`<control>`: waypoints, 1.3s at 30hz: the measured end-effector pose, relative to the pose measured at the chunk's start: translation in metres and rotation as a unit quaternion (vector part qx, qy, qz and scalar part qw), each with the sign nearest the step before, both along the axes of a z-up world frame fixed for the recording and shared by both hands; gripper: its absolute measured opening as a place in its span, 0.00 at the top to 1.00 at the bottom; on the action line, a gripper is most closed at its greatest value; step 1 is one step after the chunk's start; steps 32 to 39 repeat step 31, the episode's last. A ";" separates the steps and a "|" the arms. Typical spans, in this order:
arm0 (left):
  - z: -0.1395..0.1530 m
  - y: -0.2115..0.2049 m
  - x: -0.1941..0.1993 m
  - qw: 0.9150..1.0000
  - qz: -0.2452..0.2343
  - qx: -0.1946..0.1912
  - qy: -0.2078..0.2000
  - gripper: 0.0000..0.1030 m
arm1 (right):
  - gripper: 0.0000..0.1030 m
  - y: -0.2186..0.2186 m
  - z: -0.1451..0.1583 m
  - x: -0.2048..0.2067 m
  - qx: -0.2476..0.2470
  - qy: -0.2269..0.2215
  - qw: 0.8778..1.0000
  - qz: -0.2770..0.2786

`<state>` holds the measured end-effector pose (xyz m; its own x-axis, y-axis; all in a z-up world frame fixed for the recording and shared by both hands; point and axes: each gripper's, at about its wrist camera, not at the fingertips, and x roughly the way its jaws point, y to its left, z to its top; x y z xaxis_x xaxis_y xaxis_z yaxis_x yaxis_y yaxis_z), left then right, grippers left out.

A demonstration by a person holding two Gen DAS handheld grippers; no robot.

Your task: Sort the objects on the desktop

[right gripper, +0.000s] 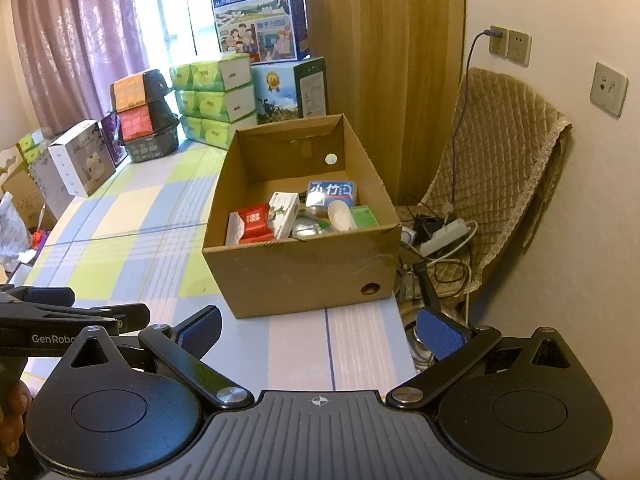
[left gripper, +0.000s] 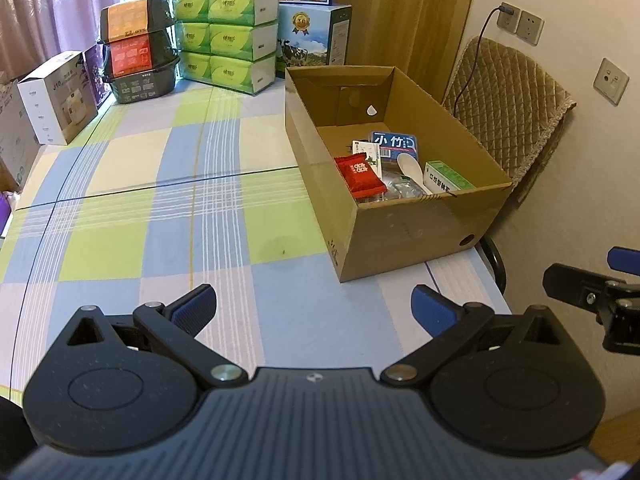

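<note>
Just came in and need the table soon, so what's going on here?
A person is sorting desk clutter with two handheld grippers. Right now both the left gripper and the right gripper are open and empty, held over the near edge of the checked tablecloth. The cardboard box already holds small items: a red packet, a white spoon and a green carton.

Home rm: curtains [right gripper: 80, 40], tissue packs [left gripper: 228, 36], checked tablecloth [left gripper: 160, 208]
</note>
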<state>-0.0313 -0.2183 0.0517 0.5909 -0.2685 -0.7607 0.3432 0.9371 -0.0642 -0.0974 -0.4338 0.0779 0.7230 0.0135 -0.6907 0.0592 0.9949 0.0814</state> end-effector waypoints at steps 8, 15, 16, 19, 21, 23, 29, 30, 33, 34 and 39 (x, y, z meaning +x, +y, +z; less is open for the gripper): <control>-0.002 0.003 0.000 1.000 0.003 0.000 0.002 0.01 | 0.02 0.005 -0.003 0.001 0.000 0.005 1.000 0.005; -0.002 0.006 0.000 1.000 0.007 0.000 0.000 0.01 | 0.02 0.007 -0.004 0.001 0.001 0.006 1.000 0.006; -0.002 0.006 0.000 1.000 0.007 0.000 -0.001 0.01 | 0.02 0.007 -0.004 0.001 0.001 0.006 1.000 0.006; -0.001 0.007 0.000 1.000 0.008 -0.001 -0.001 0.01 | 0.02 0.009 -0.003 0.001 0.001 0.005 1.000 0.006; -0.001 0.007 0.000 1.000 0.009 -0.001 -0.002 0.01 | 0.02 0.009 -0.004 0.001 0.001 0.005 1.000 0.006; 0.000 0.008 0.000 1.000 0.009 -0.003 -0.003 0.01 | 0.02 0.008 -0.003 0.001 0.001 0.005 1.000 0.007; 0.003 0.010 -0.003 1.000 0.013 -0.004 -0.016 0.01 | 0.02 0.009 -0.003 0.001 0.002 0.005 1.000 0.007; 0.003 0.010 -0.003 1.000 0.013 -0.003 -0.019 0.01 | 0.02 0.009 -0.003 0.001 0.002 0.005 1.000 0.006; 0.003 0.010 -0.003 1.000 0.013 -0.003 -0.019 0.01 | 0.02 0.009 -0.003 0.001 0.001 0.005 1.000 0.006; 0.003 0.010 -0.003 1.000 0.013 -0.003 -0.019 0.01 | 0.02 0.009 -0.003 0.001 0.001 0.005 1.000 0.006; 0.003 0.010 -0.003 1.000 0.013 -0.003 -0.019 0.01 | 0.02 0.009 -0.003 0.001 0.001 0.005 1.000 0.006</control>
